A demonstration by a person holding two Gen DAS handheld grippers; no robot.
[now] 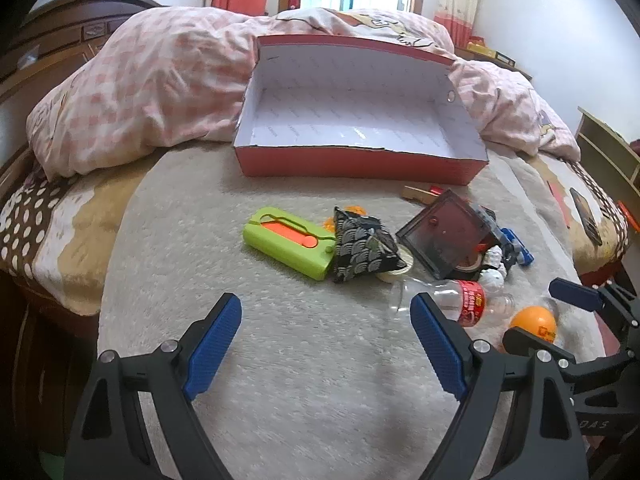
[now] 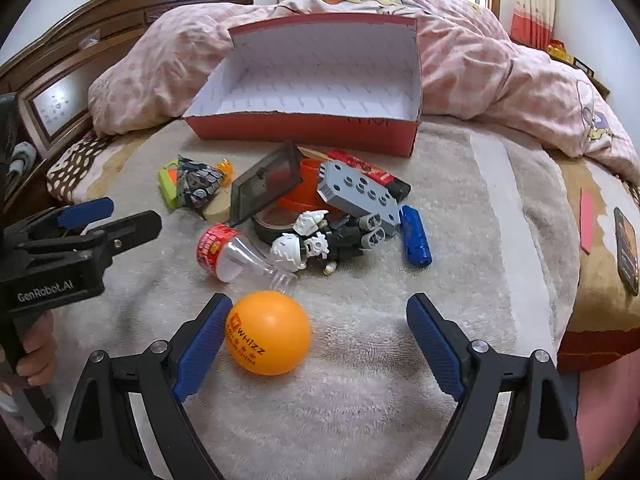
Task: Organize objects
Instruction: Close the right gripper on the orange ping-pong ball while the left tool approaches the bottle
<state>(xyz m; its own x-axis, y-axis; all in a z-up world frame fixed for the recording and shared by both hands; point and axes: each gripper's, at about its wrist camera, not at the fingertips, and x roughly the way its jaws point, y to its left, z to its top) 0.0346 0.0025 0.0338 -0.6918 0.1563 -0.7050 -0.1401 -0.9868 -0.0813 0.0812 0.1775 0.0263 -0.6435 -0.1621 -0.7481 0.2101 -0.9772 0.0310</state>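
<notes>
- Barely begun: my red box [image 1: 360, 166] sits empty at upper centre of both wrist views, backed against the pink quilt [image 1: 132, 92]; nothing is inside it yet.
- Everything to sort lies in a heap on the cream blanket [image 1: 280, 360], below the box in the frame: green case [image 1: 286, 242], patterned pouch [image 1: 362, 250], smoky square lid [image 1: 444, 232], tape roll [image 2: 276, 222], grey brick [image 2: 360, 192], blue piece [image 2: 416, 236], white-and-black toy figure [image 2: 308, 246], clear bottle [image 1: 452, 300].
- Orange ball [image 2: 268, 332] lies apart from the heap, low in the right view, just beside one blue pad of my right gripper [image 2: 318, 344]; whether pad and ball touch I cannot tell.
- Right tongs are spread wide, pinching nothing, the ball between them but off to the left side.
- Left gripper [image 1: 326, 348] is also spread wide and empty, hovering over bare blanket at lower centre, the bottle just beyond its right finger.
- By my reading the ball is the likely first pick; all of the pile is left to go.
</notes>
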